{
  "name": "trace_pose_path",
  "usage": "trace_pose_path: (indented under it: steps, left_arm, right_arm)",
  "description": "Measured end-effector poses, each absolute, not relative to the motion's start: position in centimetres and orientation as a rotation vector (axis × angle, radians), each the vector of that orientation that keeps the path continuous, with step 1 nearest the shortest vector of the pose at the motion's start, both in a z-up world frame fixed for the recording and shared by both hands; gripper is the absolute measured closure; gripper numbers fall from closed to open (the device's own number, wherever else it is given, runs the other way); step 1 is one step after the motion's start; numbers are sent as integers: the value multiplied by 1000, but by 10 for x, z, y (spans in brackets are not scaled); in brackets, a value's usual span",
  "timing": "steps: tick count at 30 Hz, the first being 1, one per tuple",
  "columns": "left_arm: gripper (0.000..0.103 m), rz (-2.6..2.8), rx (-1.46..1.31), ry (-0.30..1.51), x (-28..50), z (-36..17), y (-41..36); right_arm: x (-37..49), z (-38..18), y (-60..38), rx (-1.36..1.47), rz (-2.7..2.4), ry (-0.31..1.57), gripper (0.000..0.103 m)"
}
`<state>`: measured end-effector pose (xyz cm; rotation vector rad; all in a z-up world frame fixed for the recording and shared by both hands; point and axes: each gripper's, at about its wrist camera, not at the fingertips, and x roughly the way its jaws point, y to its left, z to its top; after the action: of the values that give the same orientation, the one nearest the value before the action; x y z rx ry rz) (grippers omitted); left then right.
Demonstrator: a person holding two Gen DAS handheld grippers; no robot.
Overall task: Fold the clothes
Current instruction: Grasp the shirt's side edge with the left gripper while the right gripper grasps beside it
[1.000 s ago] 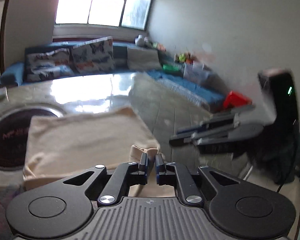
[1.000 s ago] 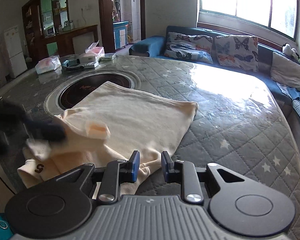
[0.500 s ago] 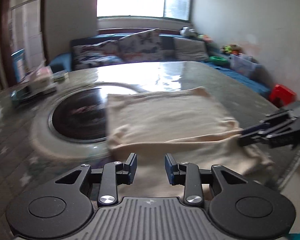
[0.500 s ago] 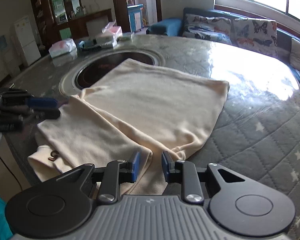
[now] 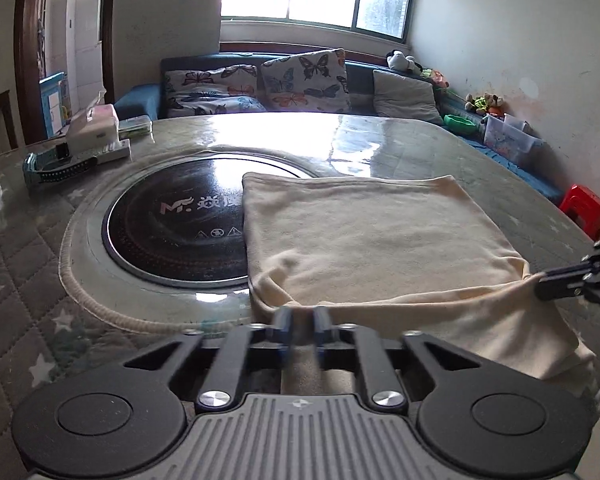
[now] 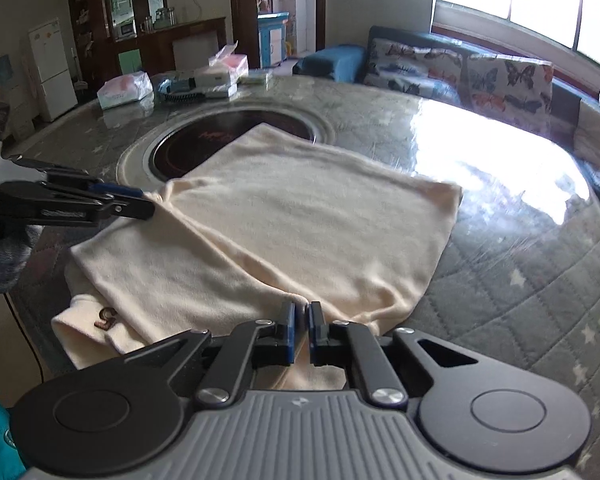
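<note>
cream garment (image 6: 300, 232) half-folded, flat on tabletop (image 6: 520, 280), near edge draping off at 6 o'clock. soft, light, floppy knit, will sag and slide on glossy top imo. left hand-held gripper (image 5: 300, 322) and right hand-held gripper (image 6: 302, 314) both pinched on fold-line ends. grab doubled edges, not single layer.

l tongs (image 5: 299, 326) clamped, tilted down | r tongs (image 6: 301, 325) clamped, tilted down
</note>
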<state>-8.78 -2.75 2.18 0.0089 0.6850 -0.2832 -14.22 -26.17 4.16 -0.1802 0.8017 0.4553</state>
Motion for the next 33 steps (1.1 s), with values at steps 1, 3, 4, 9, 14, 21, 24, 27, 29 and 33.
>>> trace_pose_path:
  steps: [1,3,4,9,14,21,24,27,29,33]
  left_arm:
    - [95,-277,13,674,-89,22,-27]
    - [96,-267,19,662,-92,22,-26]
    - [96,-263,20,662,-92,21,-25]
    - [90,-269,-6,667,-94,24,-18]
    - [90,-345,21,631,-109,41,-22]
    - [90,-451,137,667,-128,33,-40]
    - [89,-499,200,662,-142,35,-35]
    - [86,-557,304,629,-162,38,-33]
    - [73,-596,385,597,-177,38,-34]
    - [57,-669,525,542,-201,32,-40]
  right_arm:
    - [-143,45,-262,-178,452,792,98]
    - [-143,50,-265,-163,447,779,98]
    - [-142,50,-266,-161,446,781,98]
    - [-132,30,-272,-166,392,824,95]
    - [-144,45,-270,-192,439,781,95]
    - [-154,31,-246,-279,572,844,94]
    - [-160,27,-245,-322,584,858,94]
    - [-164,31,-247,-315,594,858,94]
    - [-165,27,-247,-328,592,871,94]
    - [-167,33,-247,-332,595,858,92]
